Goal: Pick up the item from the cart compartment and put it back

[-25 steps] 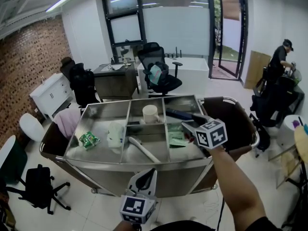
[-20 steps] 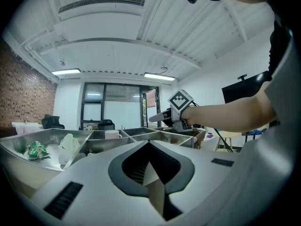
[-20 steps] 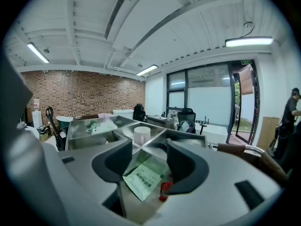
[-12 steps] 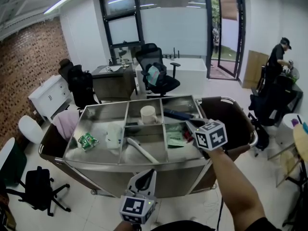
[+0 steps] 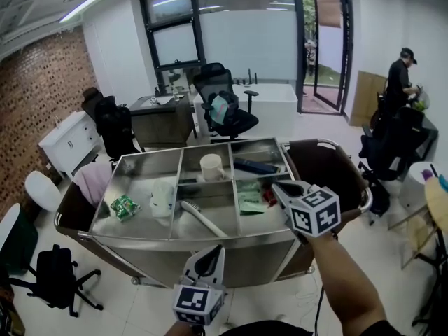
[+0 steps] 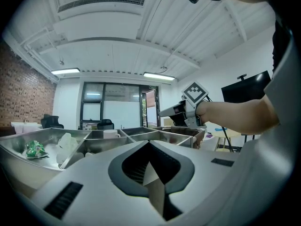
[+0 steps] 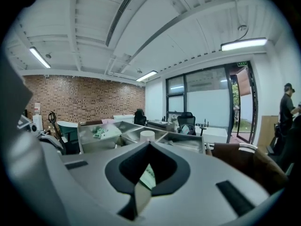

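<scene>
Left claw (image 5: 213, 255) and right claw (image 5: 278, 186) are pressed together, empty. The green packet (image 5: 248, 199) on the cart's (image 5: 133, 238) right side looks light and crinkly, so pinch its edge.

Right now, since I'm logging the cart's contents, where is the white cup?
In the head view, the white cup stands in the cart's back middle compartment, behind the white-handled brush.

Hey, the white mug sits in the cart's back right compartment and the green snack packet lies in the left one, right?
No: the white mug sits in the back middle compartment of the cart, as the head view shows. The green snack packet does lie in the left one.
</scene>
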Action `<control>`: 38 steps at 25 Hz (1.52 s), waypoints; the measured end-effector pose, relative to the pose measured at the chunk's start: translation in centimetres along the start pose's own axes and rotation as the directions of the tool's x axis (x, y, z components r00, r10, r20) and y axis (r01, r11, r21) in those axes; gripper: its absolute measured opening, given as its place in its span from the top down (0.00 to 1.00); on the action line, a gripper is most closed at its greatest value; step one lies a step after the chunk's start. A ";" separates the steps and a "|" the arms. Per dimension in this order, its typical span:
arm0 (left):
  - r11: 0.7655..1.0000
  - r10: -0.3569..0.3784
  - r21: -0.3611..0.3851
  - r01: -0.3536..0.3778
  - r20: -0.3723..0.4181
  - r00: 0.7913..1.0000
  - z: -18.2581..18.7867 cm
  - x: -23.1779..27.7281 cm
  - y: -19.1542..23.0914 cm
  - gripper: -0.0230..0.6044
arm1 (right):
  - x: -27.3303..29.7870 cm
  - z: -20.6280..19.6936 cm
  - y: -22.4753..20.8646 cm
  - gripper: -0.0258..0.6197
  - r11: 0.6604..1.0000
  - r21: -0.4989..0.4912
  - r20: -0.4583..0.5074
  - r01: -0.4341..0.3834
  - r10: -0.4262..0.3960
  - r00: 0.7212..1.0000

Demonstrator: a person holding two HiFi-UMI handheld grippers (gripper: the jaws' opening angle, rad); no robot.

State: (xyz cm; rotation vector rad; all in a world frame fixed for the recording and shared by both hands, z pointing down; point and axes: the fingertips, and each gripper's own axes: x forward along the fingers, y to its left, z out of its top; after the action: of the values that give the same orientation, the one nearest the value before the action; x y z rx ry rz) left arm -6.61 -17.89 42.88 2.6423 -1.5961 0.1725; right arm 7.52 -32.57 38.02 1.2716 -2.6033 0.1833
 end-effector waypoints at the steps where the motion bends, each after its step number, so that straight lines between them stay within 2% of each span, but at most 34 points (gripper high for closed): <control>1: 1.000 0.001 0.001 -0.001 0.004 1.000 0.1 0.0 0.0 0.96 | -0.8 0.1 0.5 0.94 1.000 -0.006 0.013 -0.002 0.003 1.000; 4: 1.000 0.002 0.004 -0.002 0.002 1.000 0.2 0.2 -0.1 0.96 | -3.5 -0.3 1.7 0.94 1.000 0.000 0.050 -0.005 0.005 0.999; 12: 1.000 -0.003 -0.003 0.003 -0.012 1.000 0.5 0.2 -0.4 0.96 | -9.7 -3.0 2.6 0.94 0.995 0.100 0.101 -0.004 -0.006 0.995; 17: 1.000 -0.025 0.002 0.025 -0.006 1.000 0.5 0.6 -0.7 0.96 | -12.6 -6.2 3.6 0.94 0.994 0.110 0.097 0.012 -0.023 0.995; 22: 1.000 -0.029 0.008 0.029 0.001 1.000 1.0 0.6 -1.1 0.96 | -12.9 -9.9 4.5 0.94 0.991 0.137 0.065 0.012 -0.021 0.998; 38: 0.999 -0.034 0.008 0.035 -0.018 0.999 0.3 0.7 -2.1 0.96 | -12.5 -10.2 4.0 0.94 0.990 0.142 0.068 0.005 -0.015 0.998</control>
State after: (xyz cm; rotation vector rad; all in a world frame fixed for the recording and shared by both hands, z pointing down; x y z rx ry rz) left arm -4.43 -17.57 42.67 2.6649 -1.5470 0.2005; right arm 13.38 -18.41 44.48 1.3600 -2.6834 0.3349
